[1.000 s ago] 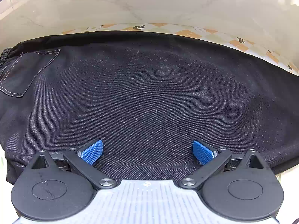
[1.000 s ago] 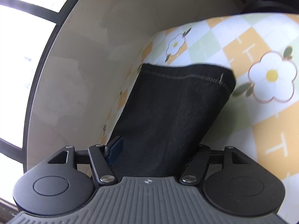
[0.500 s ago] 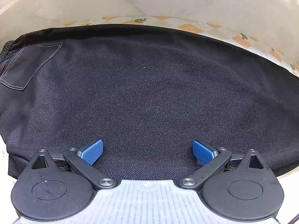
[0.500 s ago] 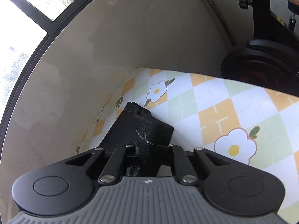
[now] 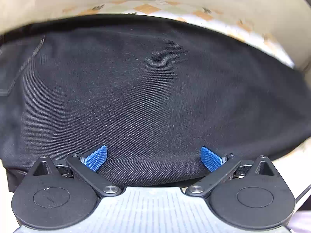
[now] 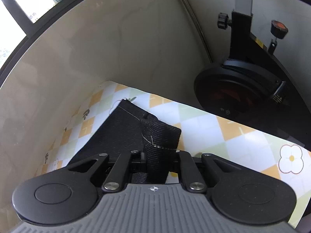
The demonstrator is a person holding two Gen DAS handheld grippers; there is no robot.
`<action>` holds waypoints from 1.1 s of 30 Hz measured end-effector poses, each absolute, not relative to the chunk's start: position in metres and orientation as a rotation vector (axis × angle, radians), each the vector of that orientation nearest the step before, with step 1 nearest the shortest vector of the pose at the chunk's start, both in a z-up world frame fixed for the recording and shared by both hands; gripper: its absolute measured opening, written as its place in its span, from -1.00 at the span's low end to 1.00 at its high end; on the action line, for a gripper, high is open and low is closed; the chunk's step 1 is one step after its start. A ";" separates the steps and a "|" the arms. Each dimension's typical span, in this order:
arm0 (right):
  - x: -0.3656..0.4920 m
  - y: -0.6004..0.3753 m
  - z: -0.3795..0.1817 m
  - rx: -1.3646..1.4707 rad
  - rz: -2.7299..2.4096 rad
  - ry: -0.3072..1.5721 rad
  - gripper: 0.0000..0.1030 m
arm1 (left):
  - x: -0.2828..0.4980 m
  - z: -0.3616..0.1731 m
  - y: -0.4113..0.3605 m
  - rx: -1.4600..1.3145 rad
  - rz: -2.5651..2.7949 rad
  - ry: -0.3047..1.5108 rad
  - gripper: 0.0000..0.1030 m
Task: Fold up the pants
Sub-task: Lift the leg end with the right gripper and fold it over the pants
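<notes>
Black denim pants (image 5: 151, 89) fill the left wrist view, lying flat on the flowered tablecloth (image 5: 204, 15), with a back pocket (image 5: 17, 66) at the far left. My left gripper (image 5: 153, 158) is open, its blue pads (image 5: 96, 158) spread just above the near edge of the fabric. In the right wrist view my right gripper (image 6: 155, 162) is shut on the hem end of a pant leg (image 6: 155, 136), which is bunched and lifted off the cloth (image 6: 213, 134). The rest of the leg (image 6: 120, 132) runs back to the left.
A beige wall (image 6: 116, 48) rises right behind the table. A black exercise machine with a flywheel (image 6: 239, 85) stands beyond the table's far right edge. A window (image 6: 23, 5) is at the upper left.
My right gripper closed on the pant-leg hem and raised it, tilting the view up. My left gripper stayed open and shifted slightly over the pants; its view is blurred by motion.
</notes>
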State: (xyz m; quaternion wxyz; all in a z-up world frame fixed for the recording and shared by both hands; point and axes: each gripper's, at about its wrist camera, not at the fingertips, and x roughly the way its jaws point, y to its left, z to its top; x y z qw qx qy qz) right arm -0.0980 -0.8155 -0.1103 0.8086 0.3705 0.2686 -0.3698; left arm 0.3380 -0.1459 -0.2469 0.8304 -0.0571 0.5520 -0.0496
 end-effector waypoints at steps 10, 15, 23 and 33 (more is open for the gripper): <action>0.010 -0.686 -0.041 0.530 -0.407 0.614 -0.82 | 0.336 -0.196 -0.018 -0.483 -0.058 0.985 0.99; 0.073 -0.582 -0.040 0.418 -0.201 0.689 -0.82 | 0.324 -0.180 0.041 -0.499 -0.050 0.920 0.99; 0.140 -0.404 -0.124 0.157 0.123 1.075 -0.81 | 0.305 -0.178 0.128 -0.526 -0.039 0.907 0.99; 0.125 -0.394 -0.108 0.266 -0.003 0.972 -0.80 | 0.283 -0.189 0.177 -0.548 -0.133 0.895 0.99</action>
